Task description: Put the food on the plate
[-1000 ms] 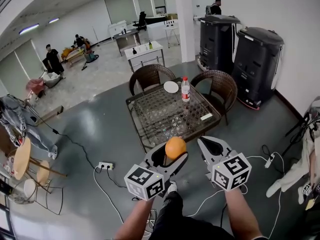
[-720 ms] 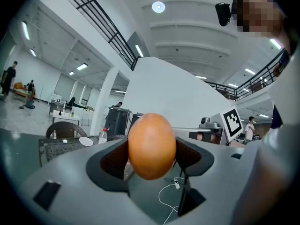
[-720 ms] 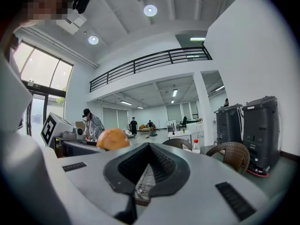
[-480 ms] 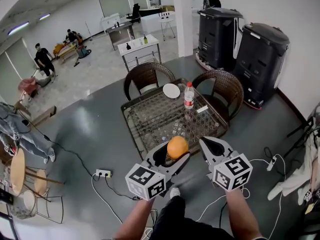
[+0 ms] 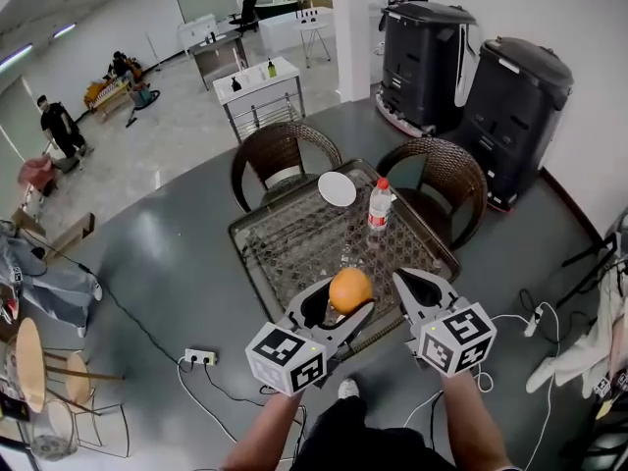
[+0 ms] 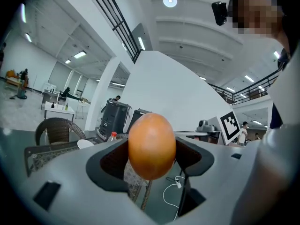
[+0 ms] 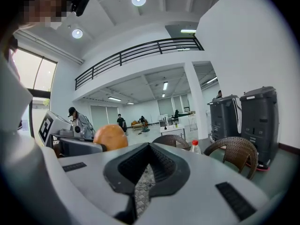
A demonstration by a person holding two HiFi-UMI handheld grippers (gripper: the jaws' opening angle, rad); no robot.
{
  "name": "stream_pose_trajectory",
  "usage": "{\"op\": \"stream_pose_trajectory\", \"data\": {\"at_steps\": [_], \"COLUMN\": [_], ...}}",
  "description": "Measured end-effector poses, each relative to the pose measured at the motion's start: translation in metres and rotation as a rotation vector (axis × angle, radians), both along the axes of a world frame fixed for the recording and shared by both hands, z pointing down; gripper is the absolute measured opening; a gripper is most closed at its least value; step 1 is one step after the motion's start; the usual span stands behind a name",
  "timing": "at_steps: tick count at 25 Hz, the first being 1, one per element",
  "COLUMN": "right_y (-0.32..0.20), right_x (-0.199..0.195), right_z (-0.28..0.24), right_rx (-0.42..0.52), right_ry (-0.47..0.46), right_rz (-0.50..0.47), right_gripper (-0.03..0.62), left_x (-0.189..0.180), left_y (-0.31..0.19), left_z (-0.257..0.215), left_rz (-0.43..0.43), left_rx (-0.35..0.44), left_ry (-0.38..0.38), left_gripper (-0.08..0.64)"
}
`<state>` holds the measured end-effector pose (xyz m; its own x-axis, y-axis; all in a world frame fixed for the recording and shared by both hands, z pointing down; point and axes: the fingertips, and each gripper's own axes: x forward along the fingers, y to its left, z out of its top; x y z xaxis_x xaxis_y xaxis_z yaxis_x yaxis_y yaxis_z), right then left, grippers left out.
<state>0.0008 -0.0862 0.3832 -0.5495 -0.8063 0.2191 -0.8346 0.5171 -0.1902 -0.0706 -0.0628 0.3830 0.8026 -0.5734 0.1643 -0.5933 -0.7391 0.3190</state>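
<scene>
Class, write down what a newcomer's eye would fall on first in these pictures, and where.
The bright orange clamped in the left gripper, close below the camera. Beyond it, a white plate and a bottle stand on the glass table; the right gripper is shut, empty.

We see a glass-topped wicker desk point(image 5: 294, 243) on the grey floor point(image 5: 177, 243). A clear bottle point(image 5: 378, 207) with a red cap stands upright near its far right side. Two brown wicker chairs stand at the desk's far edge, the left chair point(image 5: 278, 158) and the right chair point(image 5: 444, 180). Behind the right chair, two tall black machines point(image 5: 420, 52) point(image 5: 514, 116) stand side by side by the white wall, near a white pillar point(image 5: 351, 27). A white power strip point(image 5: 199, 357) lies on the floor off the desk's near left corner. Farther back stands a small white desk point(image 5: 260, 86) carrying little bottles, and a person in black point(image 5: 57, 126) is at the far left.
</scene>
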Motion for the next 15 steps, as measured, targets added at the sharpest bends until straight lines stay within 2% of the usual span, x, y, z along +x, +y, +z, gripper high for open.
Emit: {"op": "stream_pose_trajectory", "data": {"at_steps": [8, 15], "right_y": [-0.033, -0.061], "right_x": [-0.011, -0.015], "right_z": [0.006, -0.008], "right_rx": [-0.018, 0.021], "right_ry": [0.008, -0.025], "right_rz": [0.013, 0.003], "right_gripper": [0.003, 0.003], "left_x": [-0.01, -0.02], "left_y": [-0.033, -0.059], "left_z": [0.004, -0.001], "left_rz": [0.022, -0.008], "left_rx": [-0.011, 0.001], "left_ry": [0.005, 0.008], "left_gripper": [0.313, 0.313]}}
